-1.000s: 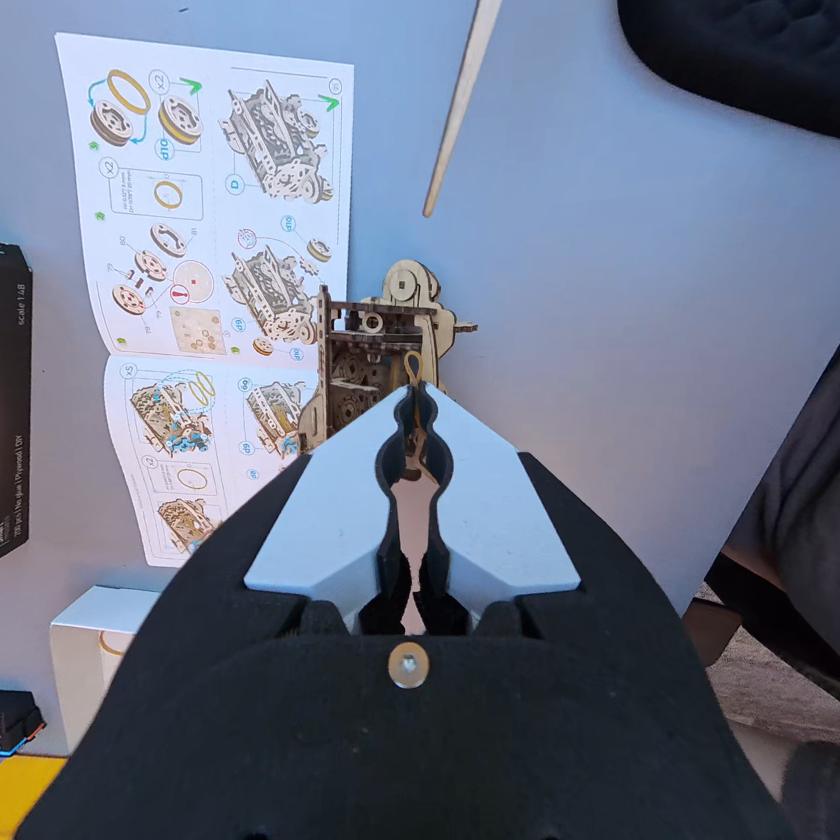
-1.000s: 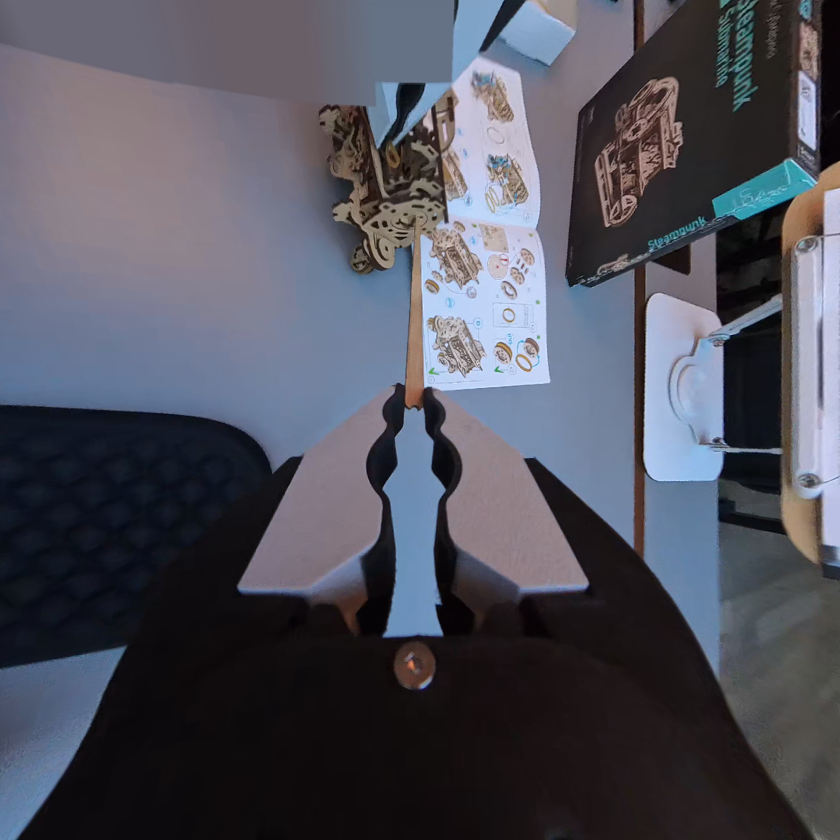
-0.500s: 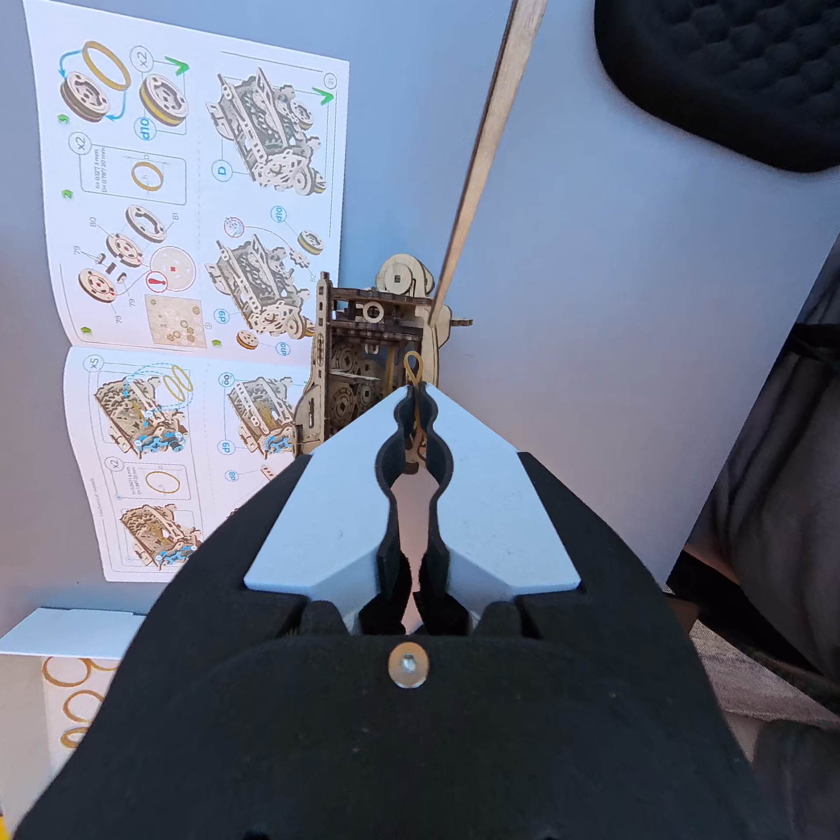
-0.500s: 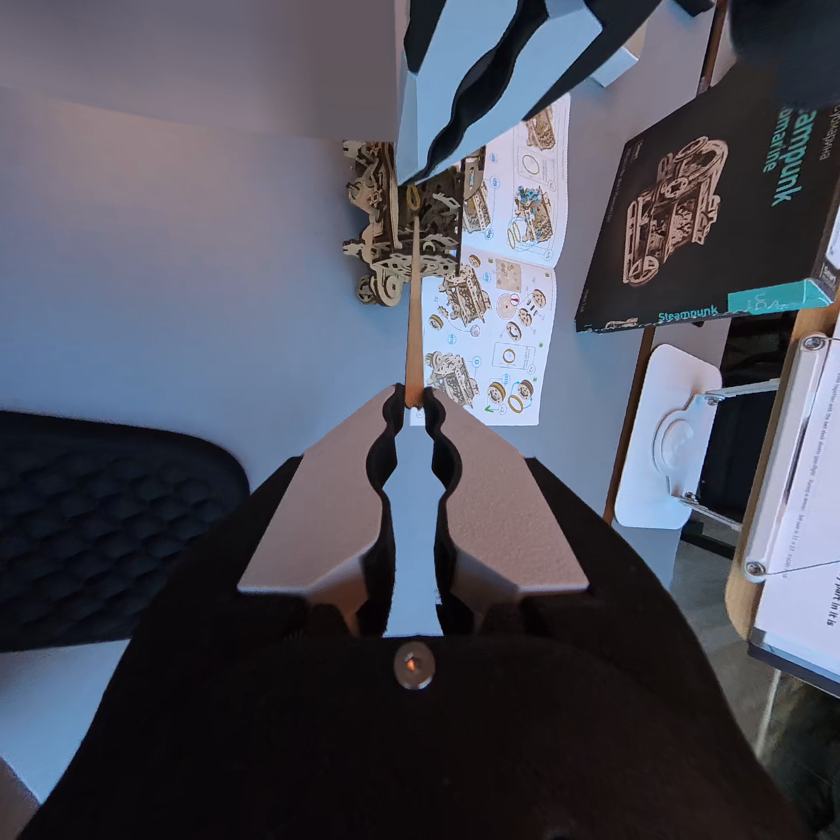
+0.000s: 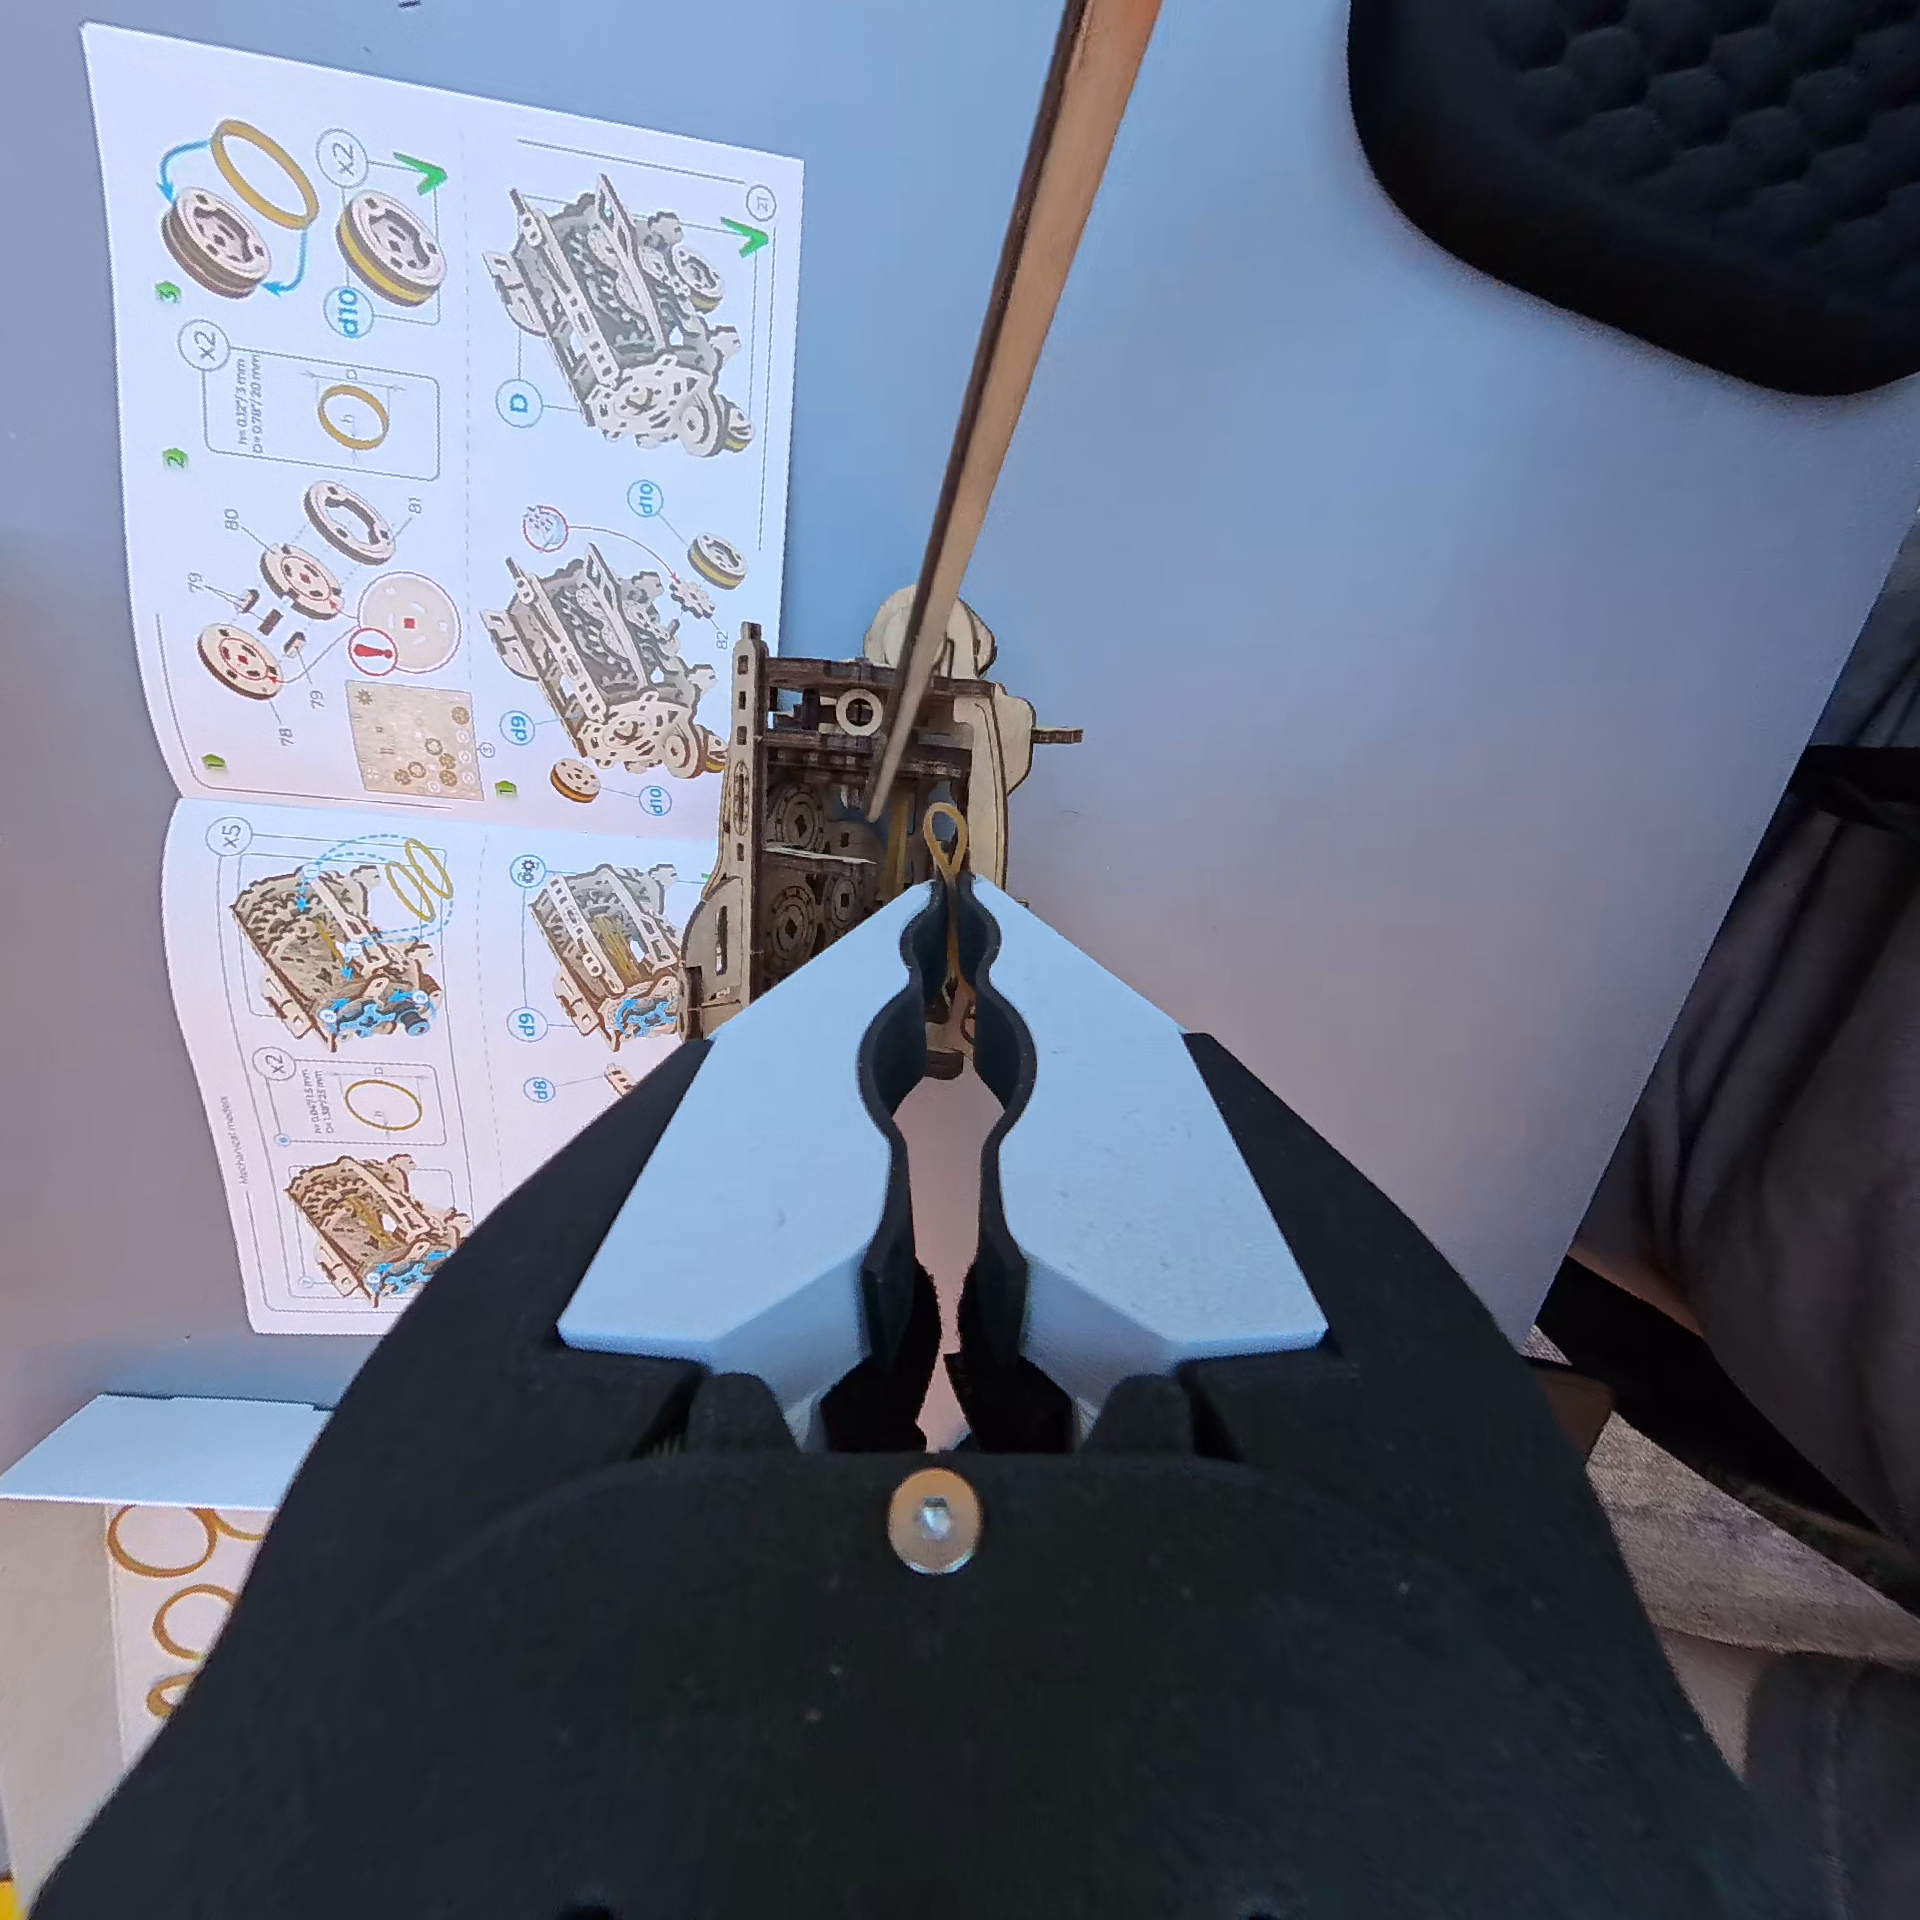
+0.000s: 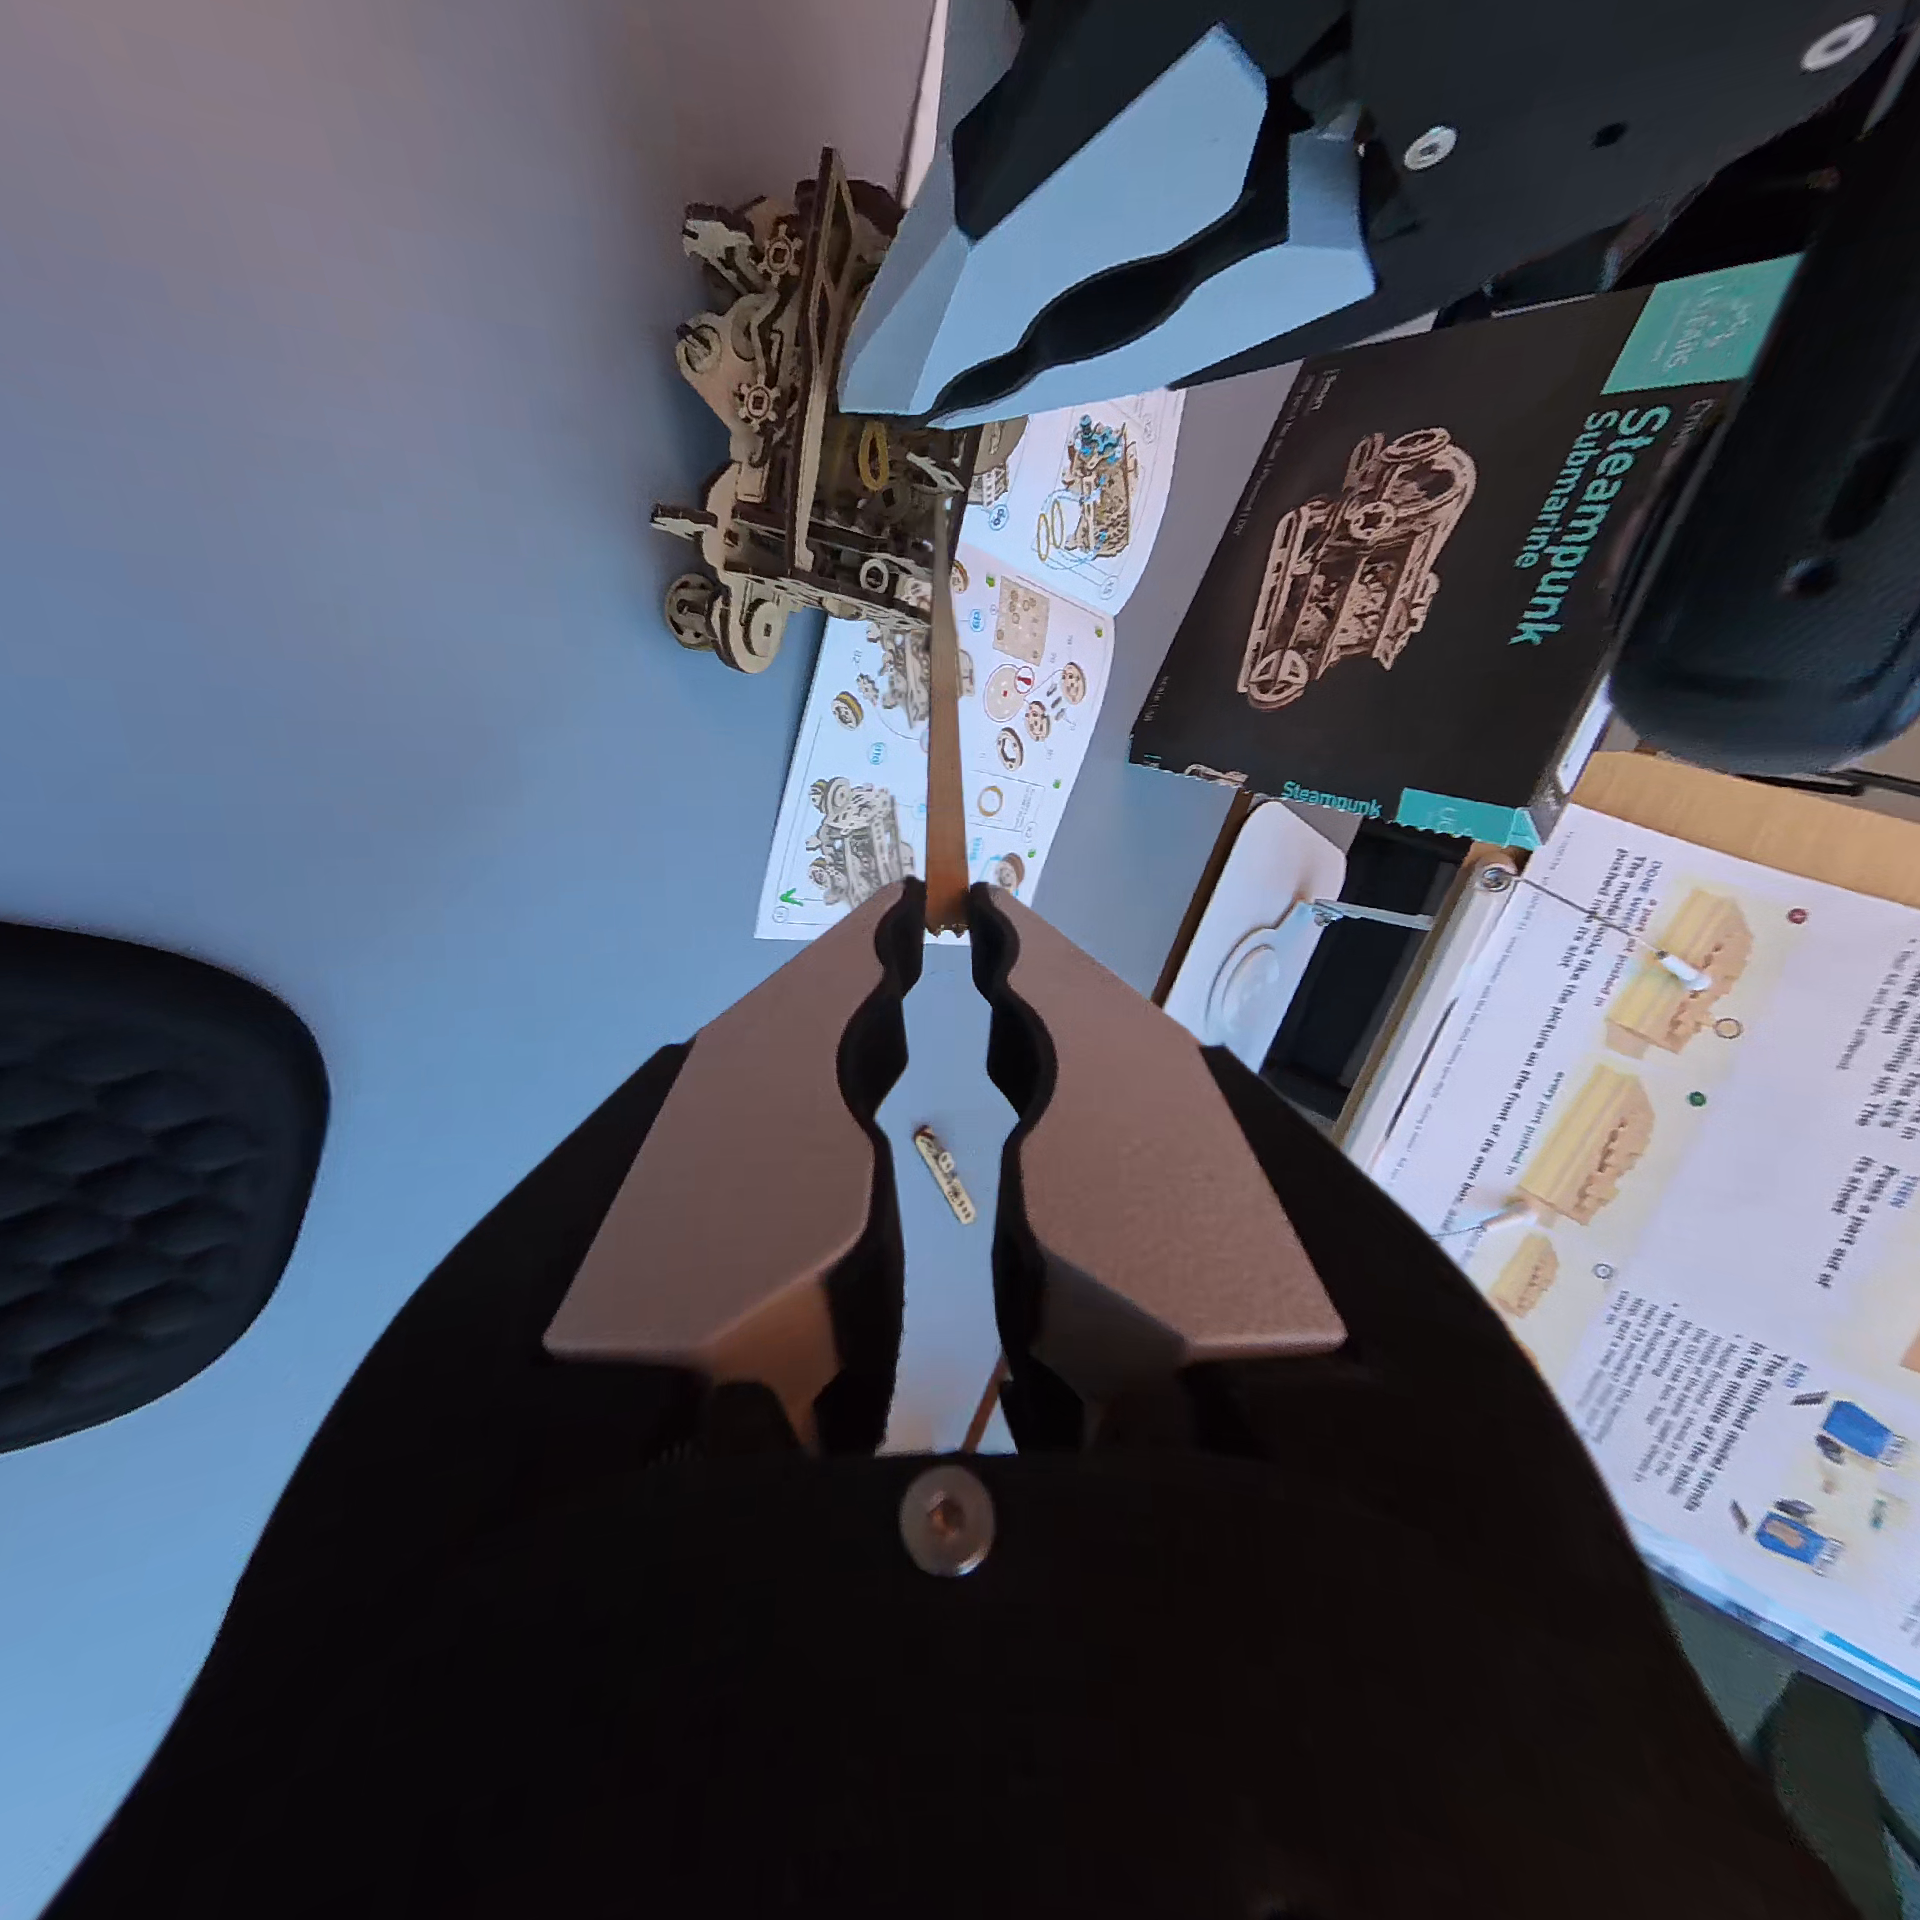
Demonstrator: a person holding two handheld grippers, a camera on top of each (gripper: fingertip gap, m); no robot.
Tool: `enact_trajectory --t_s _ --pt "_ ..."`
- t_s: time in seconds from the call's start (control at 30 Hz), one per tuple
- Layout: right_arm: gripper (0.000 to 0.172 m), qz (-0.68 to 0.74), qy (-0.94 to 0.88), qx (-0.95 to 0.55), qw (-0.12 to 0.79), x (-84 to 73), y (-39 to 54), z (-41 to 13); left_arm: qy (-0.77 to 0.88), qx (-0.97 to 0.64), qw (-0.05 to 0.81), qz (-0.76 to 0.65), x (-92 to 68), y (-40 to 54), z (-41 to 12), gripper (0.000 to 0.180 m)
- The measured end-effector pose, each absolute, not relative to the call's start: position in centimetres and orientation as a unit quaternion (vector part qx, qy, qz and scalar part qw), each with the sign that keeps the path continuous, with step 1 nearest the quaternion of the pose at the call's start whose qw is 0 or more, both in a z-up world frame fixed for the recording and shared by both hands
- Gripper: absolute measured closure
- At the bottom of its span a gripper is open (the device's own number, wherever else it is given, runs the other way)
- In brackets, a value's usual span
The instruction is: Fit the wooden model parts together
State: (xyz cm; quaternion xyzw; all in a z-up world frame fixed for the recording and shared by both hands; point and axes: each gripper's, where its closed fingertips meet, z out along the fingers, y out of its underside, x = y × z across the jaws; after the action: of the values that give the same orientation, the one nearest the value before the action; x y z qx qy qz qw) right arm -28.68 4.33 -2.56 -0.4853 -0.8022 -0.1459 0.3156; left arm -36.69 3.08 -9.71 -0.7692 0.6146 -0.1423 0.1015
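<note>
On the grey-blue tabletop (image 5: 1351, 623) I see the wooden model (image 5: 831, 831) standing just right of the open instruction booklet (image 5: 436, 520): pale laser-cut plywood plates, dark burnt edges, stacked round gears showing inside an open box frame. Its long axis runs away from my left camera, open face toward me. A black dimpled pad (image 5: 1662, 187) lies well apart at the far right.

My right gripper (image 6: 945, 914) is clamped on the toothed butt end of a thin flat wooden stick (image 5: 997, 416), both pads pressing its faces. The stick tapers to a point and slants down into the frame, tip among the gears.

My left gripper (image 5: 951, 894) is pinched nearly closed on a yellow rubber band (image 5: 943, 836); a small loop stands out past the fingertips, just above the model's opening.

A small wooden piece (image 6: 943, 1174) lies flat on the table under my right gripper.
</note>
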Motion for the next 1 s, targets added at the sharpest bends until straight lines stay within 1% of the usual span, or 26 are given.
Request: enact_trajectory --t_s 0.03,0.27,0.53,0.63,0.87,1.0 --pt "0.165 -0.151 -0.806 -0.476 0.318 -28.8 4.3 -2.5 0.615 -0.768 0.102 -0.143 -36.7 3.0 -9.7 0.180" --pt "0.165 -0.179 -0.837 -0.399 0.328 -29.6 3.7 -2.3 0.624 -0.760 0.095 -0.158 -36.6 2.6 -9.6 0.180" --pt "0.164 -0.161 -0.843 -0.390 0.334 -29.6 3.1 -2.2 0.628 -0.756 0.094 -0.160 -36.7 2.3 -9.6 0.180" --pt "0.164 -0.174 -0.842 -0.386 0.333 -29.5 3.2 -2.1 0.631 -0.754 0.095 -0.155 -36.7 2.2 -9.6 0.180" --pt "0.165 -0.170 -0.818 -0.424 0.349 -28.2 3.7 -1.8 0.626 -0.759 0.101 -0.147 -37.1 2.7 -9.4 0.180" --pt "0.164 -0.102 -0.795 -0.496 0.333 -26.0 2.6 -4.2 0.619 -0.765 0.116 -0.136 -37.7 3.4 -8.9 0.180"
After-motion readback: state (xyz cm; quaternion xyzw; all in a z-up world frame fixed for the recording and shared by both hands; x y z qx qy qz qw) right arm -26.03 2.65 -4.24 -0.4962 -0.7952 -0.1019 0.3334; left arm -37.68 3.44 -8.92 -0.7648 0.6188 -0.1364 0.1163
